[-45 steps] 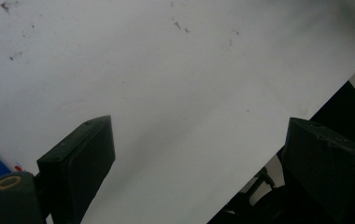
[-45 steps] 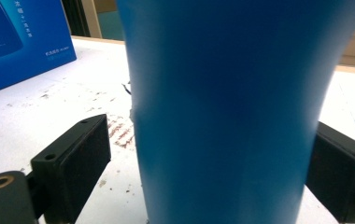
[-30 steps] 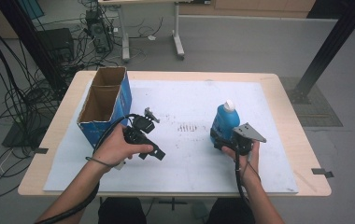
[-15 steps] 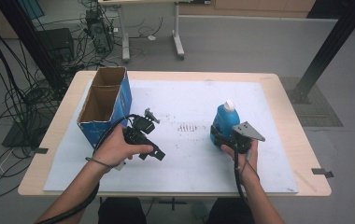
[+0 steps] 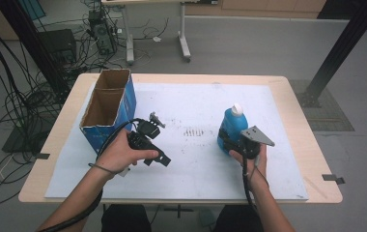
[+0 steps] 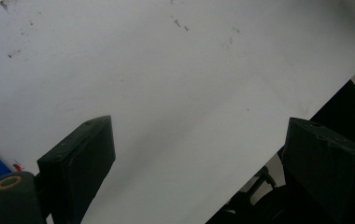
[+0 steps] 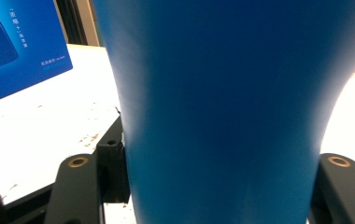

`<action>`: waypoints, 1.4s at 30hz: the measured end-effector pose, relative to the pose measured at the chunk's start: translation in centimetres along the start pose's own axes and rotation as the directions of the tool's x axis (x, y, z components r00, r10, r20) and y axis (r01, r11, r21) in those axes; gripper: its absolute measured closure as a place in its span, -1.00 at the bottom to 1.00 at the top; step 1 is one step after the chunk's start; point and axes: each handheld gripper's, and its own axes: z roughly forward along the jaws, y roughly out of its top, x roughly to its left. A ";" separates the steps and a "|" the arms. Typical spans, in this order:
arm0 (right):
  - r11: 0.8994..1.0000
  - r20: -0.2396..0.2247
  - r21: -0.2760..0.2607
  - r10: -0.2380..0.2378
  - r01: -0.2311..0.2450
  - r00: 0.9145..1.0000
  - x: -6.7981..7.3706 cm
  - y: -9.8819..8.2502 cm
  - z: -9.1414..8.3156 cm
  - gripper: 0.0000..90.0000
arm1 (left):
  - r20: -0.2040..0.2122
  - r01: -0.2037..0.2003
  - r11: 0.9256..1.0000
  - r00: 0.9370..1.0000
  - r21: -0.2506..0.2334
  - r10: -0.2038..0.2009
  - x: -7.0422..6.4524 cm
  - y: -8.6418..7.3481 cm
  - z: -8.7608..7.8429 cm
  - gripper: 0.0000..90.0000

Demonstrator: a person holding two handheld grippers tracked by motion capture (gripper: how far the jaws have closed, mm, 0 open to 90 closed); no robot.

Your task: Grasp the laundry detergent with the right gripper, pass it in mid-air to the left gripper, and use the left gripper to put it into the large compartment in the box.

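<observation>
Your right gripper (image 5: pixel 229 143) had just been closing and pinched the blue bottle (image 5: pixel 232 126). Left of the bottle, your left gripper (image 5: pixel 164 160) stayed spread, holding nothing.

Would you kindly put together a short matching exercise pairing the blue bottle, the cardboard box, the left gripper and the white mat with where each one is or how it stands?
Things:
1. blue bottle
2. cardboard box
3. left gripper
4. white mat

States:
a. spread flat over the tabletop
b. jaws open with nothing between them
c. upright, between the right gripper's jaws, which have just been closing
d. top open, at the table's left

Pairs: 1-c, 2-d, 3-b, 4-a
</observation>
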 end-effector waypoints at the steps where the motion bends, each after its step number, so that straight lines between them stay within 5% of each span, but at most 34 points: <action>1: 1.000 0.001 -0.002 0.000 0.000 1.000 0.0 0.0 0.0 -0.13 | 0.001 0.002 1.000 1.000 -0.001 -0.002 0.0 0.0 0.0 -0.78; 42: 1.000 -0.002 -0.003 -0.029 0.029 1.000 -0.1 0.0 -0.1 -0.04 | -0.009 0.006 1.000 1.000 -0.002 -0.006 0.1 0.0 -0.2 -0.78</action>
